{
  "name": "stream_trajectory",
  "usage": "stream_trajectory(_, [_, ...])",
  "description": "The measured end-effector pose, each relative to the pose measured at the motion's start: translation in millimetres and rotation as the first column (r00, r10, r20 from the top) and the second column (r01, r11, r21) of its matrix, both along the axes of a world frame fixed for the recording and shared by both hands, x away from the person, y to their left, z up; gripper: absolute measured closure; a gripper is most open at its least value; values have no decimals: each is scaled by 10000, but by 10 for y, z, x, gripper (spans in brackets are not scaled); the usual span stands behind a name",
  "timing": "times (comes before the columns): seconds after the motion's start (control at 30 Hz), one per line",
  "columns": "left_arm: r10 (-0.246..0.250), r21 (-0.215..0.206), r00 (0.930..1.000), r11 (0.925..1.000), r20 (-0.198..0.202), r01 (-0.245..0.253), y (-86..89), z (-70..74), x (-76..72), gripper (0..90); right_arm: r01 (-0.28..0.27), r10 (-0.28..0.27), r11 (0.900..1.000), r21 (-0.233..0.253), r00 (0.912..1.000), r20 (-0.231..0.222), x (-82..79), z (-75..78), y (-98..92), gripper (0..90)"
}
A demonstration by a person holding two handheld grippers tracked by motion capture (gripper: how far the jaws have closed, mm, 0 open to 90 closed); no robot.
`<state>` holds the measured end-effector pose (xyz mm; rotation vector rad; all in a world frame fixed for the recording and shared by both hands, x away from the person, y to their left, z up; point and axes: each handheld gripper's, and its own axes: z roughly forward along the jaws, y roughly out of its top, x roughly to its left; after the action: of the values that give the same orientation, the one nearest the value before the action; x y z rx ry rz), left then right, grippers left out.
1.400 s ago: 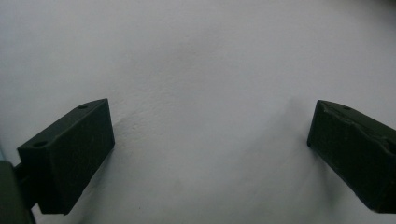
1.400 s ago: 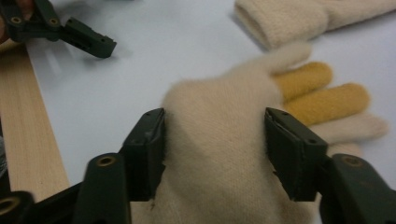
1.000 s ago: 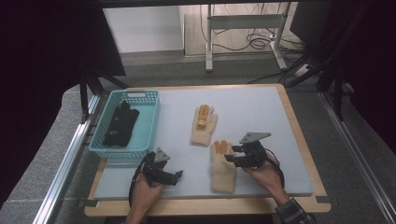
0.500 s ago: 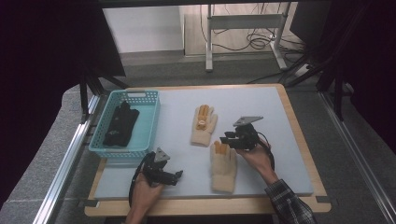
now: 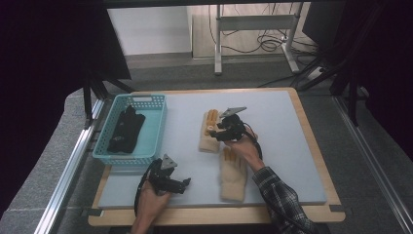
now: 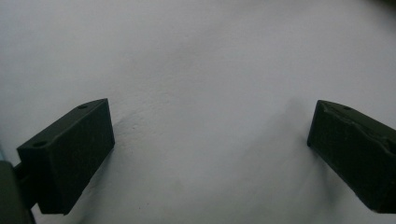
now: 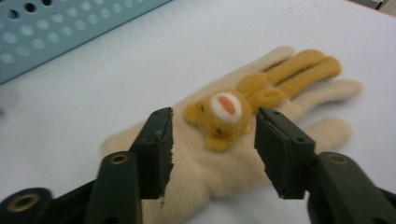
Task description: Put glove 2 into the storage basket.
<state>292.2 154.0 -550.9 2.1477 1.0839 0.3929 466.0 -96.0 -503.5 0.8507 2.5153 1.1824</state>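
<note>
Left to right across the bench (image 5: 292,161). At nine o'clock sat the teal basket (image 5: 148,127) with a dark glove (image 5: 125,129) already lying in it. My left tool (image 5: 181,184) rested low at seven o'clock, jaws spread wide over bare surface, nothing between them.

At centre lay the farther cream glove (image 5: 208,136), the one with the orange bear sewn on its back. My right tool (image 5: 214,131) hovered over it, jaws parted and empty, one on each side of the bear. The nearer cream glove (image 5: 233,170) lay just toward six o'clock, partly under my wrist.

Risks, as I judged them: closing here could have nipped only the bear and left the knit dangling, so the glove might swing or slip on the way to the basket. Coming in too shallow could have pushed the glove along the bench instead of gathering it.

The right gripper view showed the bear's face (image 7: 223,112) framed between the jaws; the high view gave only an orange patch there. The high view alone placed basket, both cream gloves and both tools together.
</note>
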Motion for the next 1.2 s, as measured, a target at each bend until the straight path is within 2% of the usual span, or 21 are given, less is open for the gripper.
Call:
stream_trajectory(0.2, [1, -13, 10000, 10000, 5, -1, -1, 0, 0, 10, 8, -1, 9992, -391, 9998, 183, 110, -126, 157, 405])
stream_trajectory(0.23, [8, -23, 10000, 10000, 0, -8, -1, -1, 0, 9, 14, -1, 9985, -547, 9997, 236, 126, -148, 184, 405])
stream_trajectory(0.27, [1, -13, 10000, 10000, 8, -1, -1, 0, 0, 9, 98, -67, 9956, -928, 9994, 337, 156, -203, 232, 423])
stream_trajectory(0.3, [1, -13, 10000, 10000, 8, -1, -1, 0, 0, 9, 98, -67, 9956, -928, 9994, 337, 156, -203, 232, 423])
stream_trajectory(0.33, [1, -15, 10000, 10000, 7, -1, -1, 0, 0, 9, 120, -93, 9934, -1144, 9997, 234, 172, -257, 262, 493])
stream_trajectory(0.37, [2, -16, 10000, 10000, 8, -2, -1, 0, 0, 9, 120, -93, 9934, -1144, 9997, 234, 172, -257, 262, 493])
stream_trajectory(0.4, [2, -16, 10000, 10000, 7, -2, -1, 0, 0, 9, 155, -131, 9943, -1055, 9996, 235, 169, -264, 261, 519])
stream_trajectory(0.43, [0, -17, 10000, 10000, 6, 0, -1, 0, 0, 9, 310, -287, 9943, -1022, 9993, 242, 152, -248, 256, 589])
stream_trajectory(0.47, [0, -17, 10000, 10000, 6, 0, -1, 0, 0, 9, 310, -287, 9943, -1022, 9993, 242, 152, -248, 256, 589])
stream_trajectory(0.5, [5, -21, 10000, 10000, 5, -5, -1, 0, -1, 10, 338, -296, 9922, -1199, 9989, 368, 118, -207, 255, 614])
stream_trajectory(0.57, [6, -23, 10000, 10000, 6, -6, -1, 0, -1, 10, 311, -257, 9916, -1257, 9987, 442, 104, -181, 248, 618])
stream_trajectory(0.67, [10, -34, 10000, 10000, 2, -10, -2, -1, -2, 10, 221, -172, 9956, -905, 9984, 544, 45, -35, 187, 624])
stream_trajectory(0.7, [10, -34, 10000, 10000, 2, -10, -2, -1, -2, 10, 221, -172, 9956, -905, 9984, 544, 45, -35, 187, 624])
stream_trajectory(0.73, [-1, -3, 10000, 10000, 9, 1, 0, 0, -1, 10, 141, -85, 9963, -851, 9978, 654, 11, 49, 159, 624])
stream_trajectory(0.77, [-1, -3, 10000, 10000, 9, 1, 0, 0, -1, 10, 141, -85, 9963, -851, 9978, 654, 11, 49, 159, 624])
stream_trajectory(0.83, [-4, 0, 10000, 10000, 18, 4, 0, -1, -2, 10, 24, 18, 9982, -598, 9975, 705, -48, 179, 112, 624])
stream_trajectory(0.87, [-4, 0, 10000, 10000, 18, 4, 0, -1, -2, 10, 24, 18, 9982, -598, 9975, 705, -48, 179, 112, 624])
stream_trajectory(0.9, [-8, 12, 10000, 10000, 16, 8, 0, 1, -2, 11, -51, 82, 9991, -429, 9974, 718, -92, 264, 78, 624])
stream_trajectory(0.97, [-8, 6, 10000, 10000, 23, 8, 0, 0, -2, 11, -98, 125, 9993, -370, 9973, 729, -116, 303, 60, 624])
stream_trajectory(1.2, [-16, 12, 10000, 10000, 17, 16, 1, 1, -3, 11, -546, 545, 9985, -12, 9951, 819, -356, 608, -116, 625])
